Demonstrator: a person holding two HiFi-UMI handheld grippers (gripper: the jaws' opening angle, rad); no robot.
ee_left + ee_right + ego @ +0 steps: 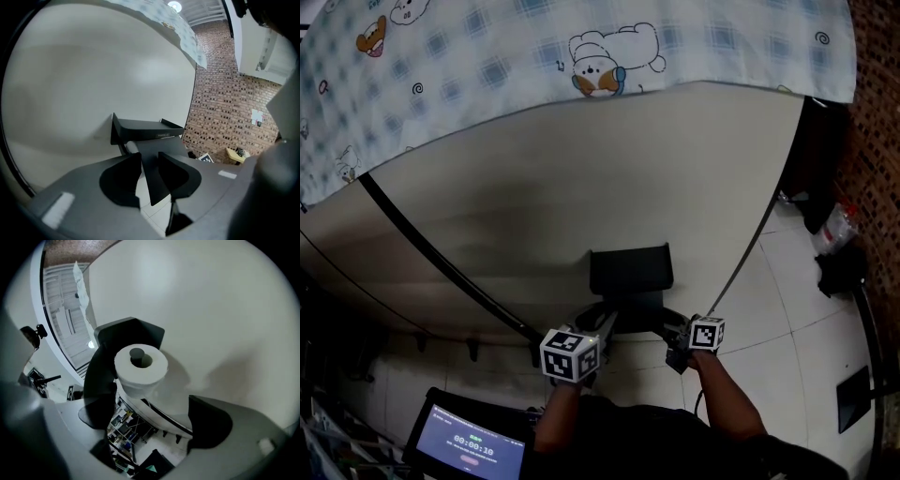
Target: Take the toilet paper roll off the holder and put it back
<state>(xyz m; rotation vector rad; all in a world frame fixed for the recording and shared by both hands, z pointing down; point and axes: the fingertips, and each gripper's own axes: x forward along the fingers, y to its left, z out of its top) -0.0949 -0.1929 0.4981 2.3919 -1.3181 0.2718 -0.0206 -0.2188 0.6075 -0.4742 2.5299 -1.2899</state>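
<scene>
On black wall-mounted holder (133,331), full white toilet paper roll (140,376), right hand-held gripper (150,392) opening wide around it, left hand-held gripper (150,164) narrowly clamping holder.

Toilet paper roll (140,366) on the holder (630,272) — holder itself on the wall (534,206).

Both units are the same build: matte grey moulded shells with black jaw pads. The left gripper (149,161) has a white rectangular label (58,209) at the lower left of its view and a smaller white tab (227,174) at centre right. The right gripper (150,416) has a small white sticker (266,445) at lower right. Each carries a white cube with black square markers: left cube (570,354) and right cube (706,333), lower centre of the head view. The person wears a dark top (656,439), seen at the bottom edge.
</scene>
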